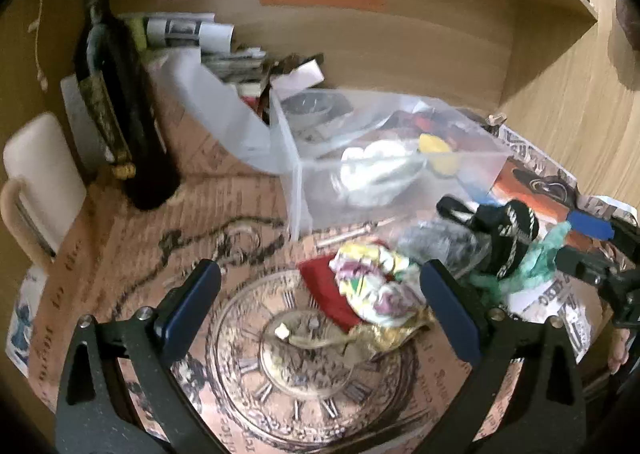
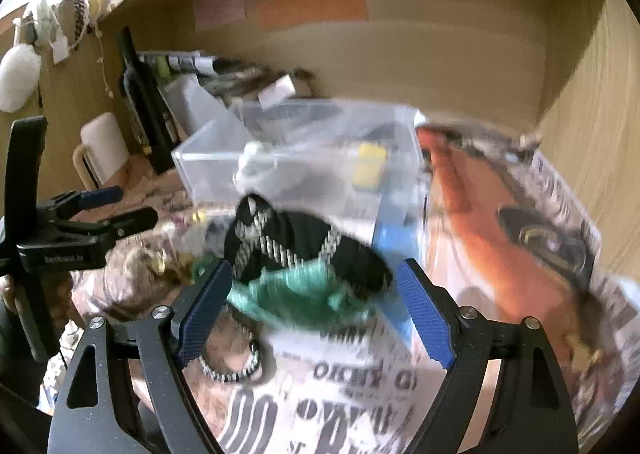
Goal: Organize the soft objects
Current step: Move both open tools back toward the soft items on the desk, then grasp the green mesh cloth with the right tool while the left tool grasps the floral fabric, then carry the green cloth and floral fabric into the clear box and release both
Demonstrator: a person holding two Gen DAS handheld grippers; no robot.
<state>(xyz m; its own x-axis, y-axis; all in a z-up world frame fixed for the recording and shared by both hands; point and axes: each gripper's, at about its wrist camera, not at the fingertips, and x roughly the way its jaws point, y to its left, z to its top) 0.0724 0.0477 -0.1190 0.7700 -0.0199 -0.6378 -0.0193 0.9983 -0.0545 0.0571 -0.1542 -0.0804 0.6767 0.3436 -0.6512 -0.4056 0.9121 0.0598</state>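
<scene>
Crowding the back of the desk are a dark bottle [image 1: 120, 102], a cream mug [image 1: 38, 182] and a clear plastic box [image 1: 384, 158] that stands right behind the soft things. The left gripper [image 1: 320, 294] is spread wide over a floral cloth [image 1: 372, 286] on a red piece [image 1: 324, 290]. Only the right wrist view shows the right gripper [image 2: 314, 298], also wide open, around black knit [image 2: 304, 246] and green fabric [image 2: 296, 294], both blurred.

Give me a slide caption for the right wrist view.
Open right claw approaches a black patterned fabric piece and green cloth before a clear plastic box.
</scene>
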